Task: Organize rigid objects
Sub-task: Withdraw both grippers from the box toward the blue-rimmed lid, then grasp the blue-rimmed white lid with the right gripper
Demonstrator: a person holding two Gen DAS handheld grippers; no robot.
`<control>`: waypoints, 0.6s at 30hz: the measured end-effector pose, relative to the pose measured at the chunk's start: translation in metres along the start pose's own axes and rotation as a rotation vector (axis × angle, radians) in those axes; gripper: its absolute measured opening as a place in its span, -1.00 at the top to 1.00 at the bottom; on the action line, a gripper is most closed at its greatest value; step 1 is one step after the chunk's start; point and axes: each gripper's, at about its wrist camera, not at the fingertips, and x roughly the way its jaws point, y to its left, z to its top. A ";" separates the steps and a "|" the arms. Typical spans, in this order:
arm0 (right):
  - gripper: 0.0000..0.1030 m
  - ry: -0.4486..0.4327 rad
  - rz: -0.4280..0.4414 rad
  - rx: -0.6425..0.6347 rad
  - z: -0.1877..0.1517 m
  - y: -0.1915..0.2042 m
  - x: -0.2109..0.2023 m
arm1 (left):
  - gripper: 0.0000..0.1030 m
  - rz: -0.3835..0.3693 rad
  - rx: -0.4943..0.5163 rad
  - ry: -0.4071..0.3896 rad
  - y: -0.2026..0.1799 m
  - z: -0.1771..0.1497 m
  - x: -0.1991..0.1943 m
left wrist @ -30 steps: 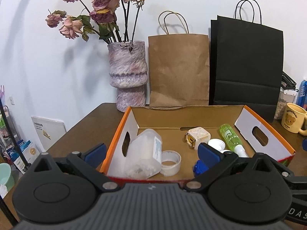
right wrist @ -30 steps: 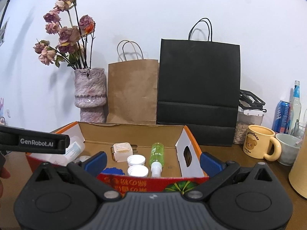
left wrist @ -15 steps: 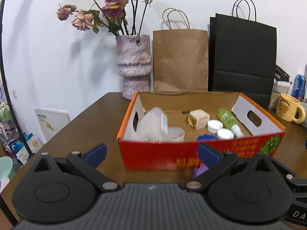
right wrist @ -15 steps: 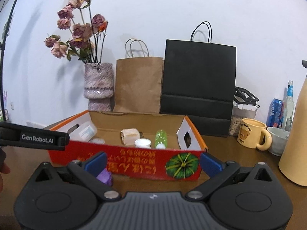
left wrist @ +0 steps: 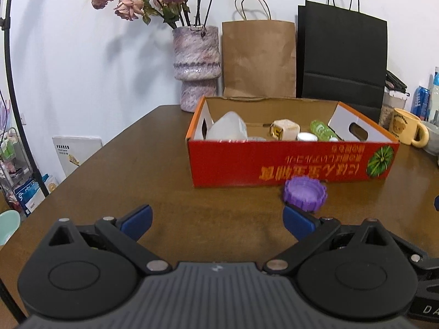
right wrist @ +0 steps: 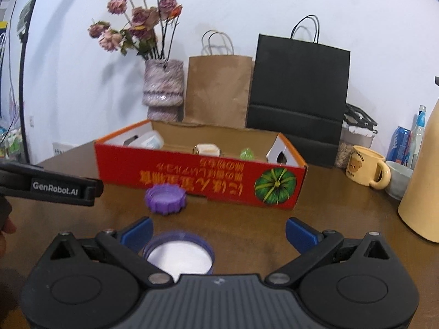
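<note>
One red box (left wrist: 290, 161) is sitting on the table (left wrist: 137, 164); two purple lids, ridged (left wrist: 305, 193) and white-lined (right wrist: 179, 256), are lying before it. Both grippers, left (left wrist: 216, 219) and right (right wrist: 218, 231), are gaping wide, holding nothing.

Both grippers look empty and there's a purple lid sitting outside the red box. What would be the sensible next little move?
Probably ease the open left hand-held gripper forward and right around the purple lid: it lies on the table outside the red box.

Black tongs (left wrist: 216, 216) with blue fingertip pads (left wrist: 136, 217), silver pivot screws, ribbed grey housing, white "GenRobot.AI" lettering.
</note>
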 end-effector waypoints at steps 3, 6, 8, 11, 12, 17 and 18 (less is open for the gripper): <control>-1.00 0.029 0.012 -0.020 -0.006 0.004 -0.004 | -1.00 -0.009 0.006 0.008 0.004 -0.008 -0.005; -1.00 0.052 0.019 -0.041 -0.010 0.009 -0.007 | -1.00 -0.015 0.005 0.023 0.009 -0.014 -0.008; -1.00 0.059 0.024 -0.047 -0.012 0.012 -0.009 | -1.00 -0.017 -0.009 0.029 0.014 -0.016 -0.010; -1.00 0.076 0.032 -0.053 -0.012 0.014 -0.008 | -1.00 -0.020 -0.028 0.043 0.019 -0.019 -0.011; -1.00 0.081 0.034 -0.060 -0.012 0.015 -0.008 | -1.00 -0.018 -0.032 0.047 0.020 -0.020 -0.011; -1.00 0.146 0.058 -0.067 -0.011 0.018 0.004 | -1.00 -0.010 -0.038 0.056 0.021 -0.021 -0.009; -1.00 0.156 0.063 -0.058 -0.011 0.018 0.007 | -1.00 -0.010 -0.038 0.058 0.021 -0.021 -0.009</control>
